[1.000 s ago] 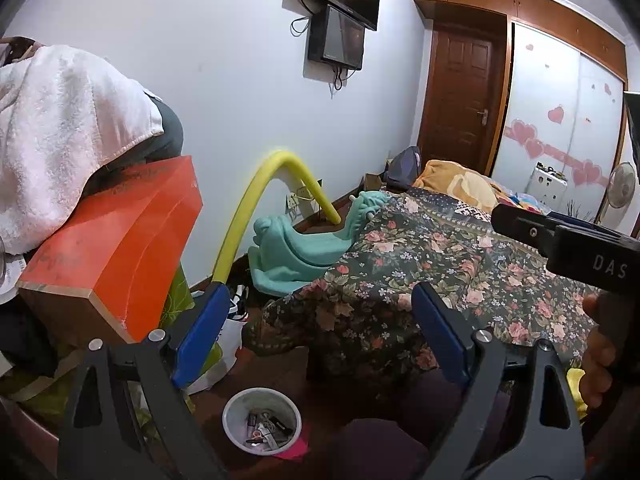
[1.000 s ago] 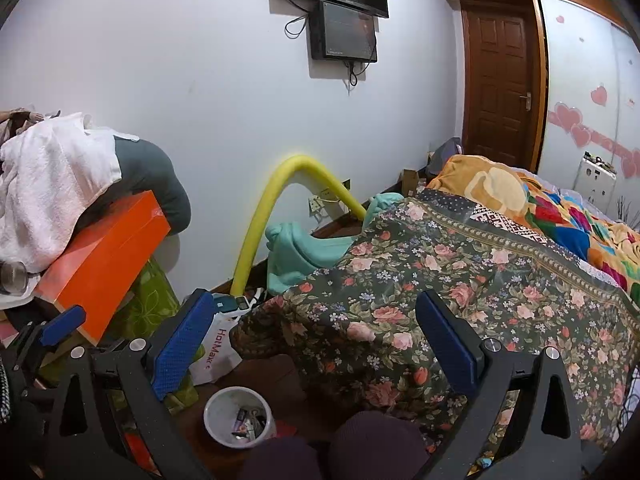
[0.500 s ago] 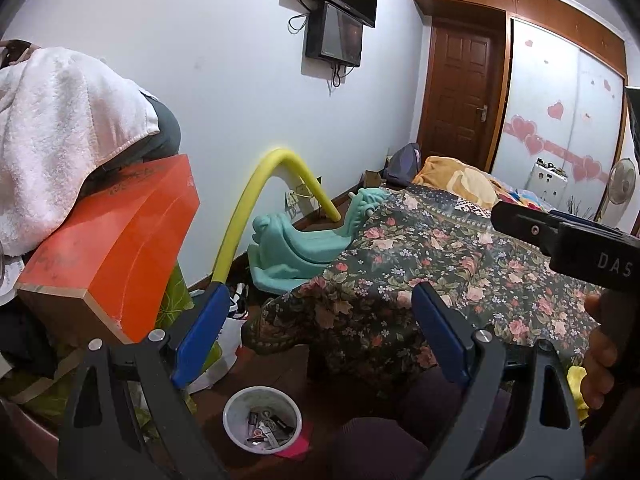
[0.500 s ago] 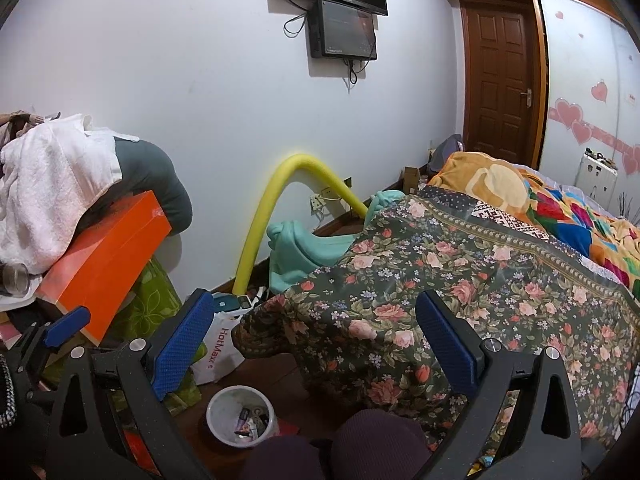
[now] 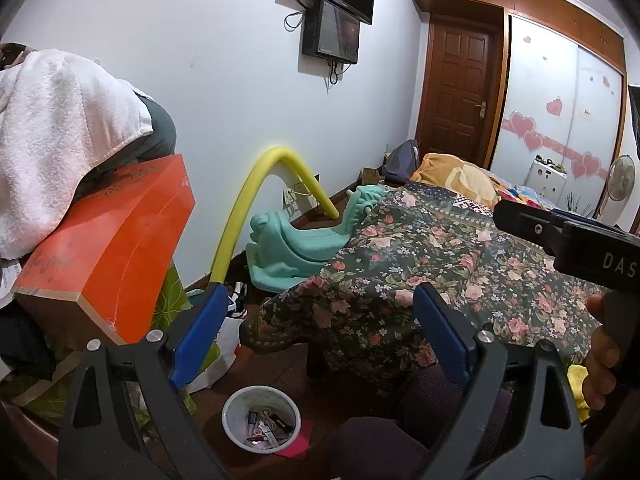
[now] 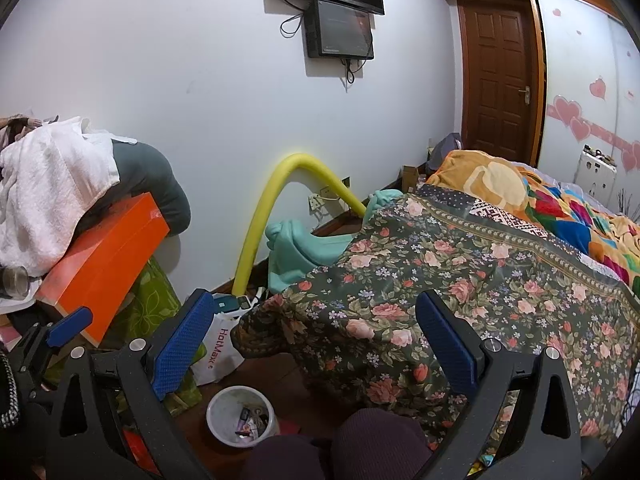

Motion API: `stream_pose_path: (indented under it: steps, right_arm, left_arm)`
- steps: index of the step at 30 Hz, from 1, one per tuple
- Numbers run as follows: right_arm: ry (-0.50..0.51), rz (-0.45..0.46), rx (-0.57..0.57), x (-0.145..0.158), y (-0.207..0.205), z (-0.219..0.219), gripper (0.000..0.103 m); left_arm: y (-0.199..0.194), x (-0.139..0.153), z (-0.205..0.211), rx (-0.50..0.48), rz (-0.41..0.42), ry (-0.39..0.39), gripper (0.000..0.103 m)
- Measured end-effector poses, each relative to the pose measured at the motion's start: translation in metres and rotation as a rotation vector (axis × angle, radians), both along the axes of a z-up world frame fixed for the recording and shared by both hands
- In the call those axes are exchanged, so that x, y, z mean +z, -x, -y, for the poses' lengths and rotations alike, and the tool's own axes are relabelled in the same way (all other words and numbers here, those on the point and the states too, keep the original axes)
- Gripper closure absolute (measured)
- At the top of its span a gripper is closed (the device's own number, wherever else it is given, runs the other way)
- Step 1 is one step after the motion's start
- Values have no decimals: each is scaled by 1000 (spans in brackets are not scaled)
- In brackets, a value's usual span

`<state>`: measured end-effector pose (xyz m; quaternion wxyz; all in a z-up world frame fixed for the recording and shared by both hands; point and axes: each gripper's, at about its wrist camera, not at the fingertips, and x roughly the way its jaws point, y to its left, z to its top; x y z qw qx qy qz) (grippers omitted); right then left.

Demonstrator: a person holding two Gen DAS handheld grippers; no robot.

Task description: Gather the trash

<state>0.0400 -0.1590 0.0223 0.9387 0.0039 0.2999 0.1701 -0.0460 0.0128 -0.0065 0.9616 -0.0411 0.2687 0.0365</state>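
- Both grippers are up in the air over the foot of the bed, pointing at the white wall.
- My left gripper (image 5: 316, 336) is spread wide with nothing between its blue pads (image 5: 200, 336).
- Same deal for the right gripper (image 6: 316, 340): fully released, nothing in it. From the left wrist cam I can see its black body (image 5: 576, 240) off to the right with the person's hand (image 5: 600, 360) wrapped around the handle.
- The trash cup (image 5: 261, 420), a small white round one, sits on the dark wooden floor (image 5: 280, 364) just below and between the fingers. It's got bits of wrappers and small scraps in it, can't make out exactly what. In the right cam it's at (image 6: 242, 416).
- There's a pink slip of paper (image 5: 298, 442) on the floor touching the cup's right side.
- The floral bedspread (image 5: 440, 264) hangs off the corner of the bed, near the cup.
- Left of the cup: a white shopping bag (image 6: 218, 348) with red lettering, a green patterned bag (image 6: 152, 304), and an orange box (image 5: 112, 248) tilted on a pile, with a white towel (image 5: 52, 128) draped above it.
- A bent yellow foam tube (image 5: 256, 196) leans on the wall beside a teal plastic rocker toy (image 5: 292, 248).
- Dark purple trousers (image 6: 360, 444) fill the bottom of the frame, just right of the cup.
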Motion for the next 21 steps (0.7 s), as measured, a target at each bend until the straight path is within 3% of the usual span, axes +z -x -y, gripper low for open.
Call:
stream_pose_path:
  steps: [21]
  right_arm:
    - [-9, -1, -4, 1, 0, 4, 3]
  left_arm:
    - [-6, 3, 6, -20, -16, -2, 7]
